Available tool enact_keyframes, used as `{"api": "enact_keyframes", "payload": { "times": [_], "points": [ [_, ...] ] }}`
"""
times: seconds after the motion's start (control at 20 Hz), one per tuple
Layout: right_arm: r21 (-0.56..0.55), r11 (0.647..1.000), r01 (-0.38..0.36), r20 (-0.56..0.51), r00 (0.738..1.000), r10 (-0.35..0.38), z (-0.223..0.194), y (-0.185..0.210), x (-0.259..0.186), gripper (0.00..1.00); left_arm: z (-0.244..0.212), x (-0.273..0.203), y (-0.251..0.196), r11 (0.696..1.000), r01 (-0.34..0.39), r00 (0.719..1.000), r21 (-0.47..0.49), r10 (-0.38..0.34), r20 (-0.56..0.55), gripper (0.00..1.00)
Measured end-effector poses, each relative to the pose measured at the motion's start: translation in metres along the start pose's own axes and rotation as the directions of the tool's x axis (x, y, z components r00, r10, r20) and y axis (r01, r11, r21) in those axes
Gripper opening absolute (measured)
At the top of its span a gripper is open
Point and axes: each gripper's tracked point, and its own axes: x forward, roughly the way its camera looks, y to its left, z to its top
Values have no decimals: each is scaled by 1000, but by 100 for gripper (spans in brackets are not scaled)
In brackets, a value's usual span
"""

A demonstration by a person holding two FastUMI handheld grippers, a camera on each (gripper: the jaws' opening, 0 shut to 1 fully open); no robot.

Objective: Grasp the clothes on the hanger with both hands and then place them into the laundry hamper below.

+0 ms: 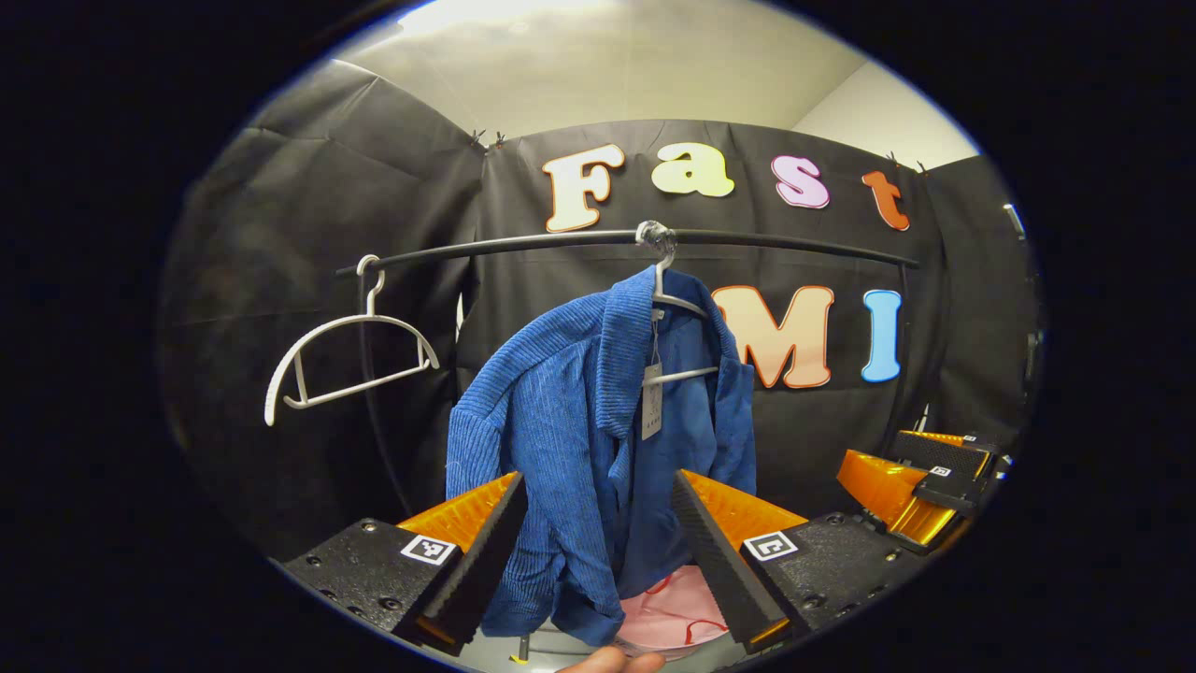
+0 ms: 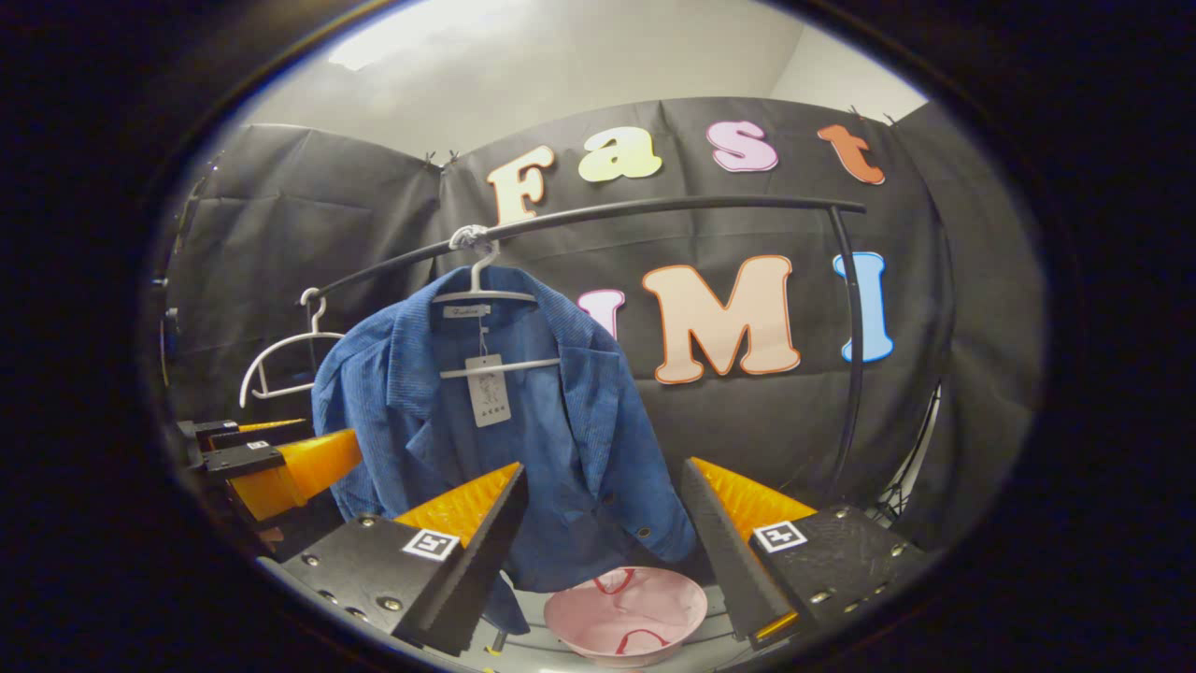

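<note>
A blue corduroy jacket [image 1: 579, 430] [image 2: 505, 430] hangs on a white hanger [image 1: 677, 308] [image 2: 486, 294] from the black rail [image 1: 523, 245] [image 2: 654, 210], a paper tag dangling at its collar. Below it sits the pink laundry hamper [image 1: 668, 612] [image 2: 626, 612]. My left gripper [image 1: 598, 486] is open in front of the jacket's lower left side, apart from the cloth. My right gripper [image 2: 603, 477] is open before the jacket's lower right hem. In the right gripper view the left gripper [image 2: 280, 463] shows at the left; in the left gripper view the right gripper [image 1: 920, 481] shows at the right.
An empty white hanger [image 1: 346, 360] [image 2: 280, 360] hangs farther left on the same rail. The rail's black upright post [image 2: 850, 374] stands at the right. A fingertip [image 1: 612, 662] shows at the bottom edge of the left gripper view.
</note>
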Motion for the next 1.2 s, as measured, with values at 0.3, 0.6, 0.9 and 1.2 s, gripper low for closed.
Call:
{"api": "enact_keyframes", "payload": {
  "times": [0.3,0.6,0.9,1.2],
  "points": [
    [49,998,-39,-34,999,41,-8,-5,33,99,-10,27,0,998,-67,997,21,68,-37,97],
    [5,996,-88,-59,994,88,-18,-5,71,99,-15,49,-4,991,-128,990,35,129,-52,96],
    [27,992,-122,-62,990,123,-21,-3,96,99,-20,67,-4,984,-171,983,45,173,-57,97],
    [32,988,-150,-66,986,152,-26,0,115,99,-26,92,-1,969,-242,968,40,244,-63,97]
  ]
}}
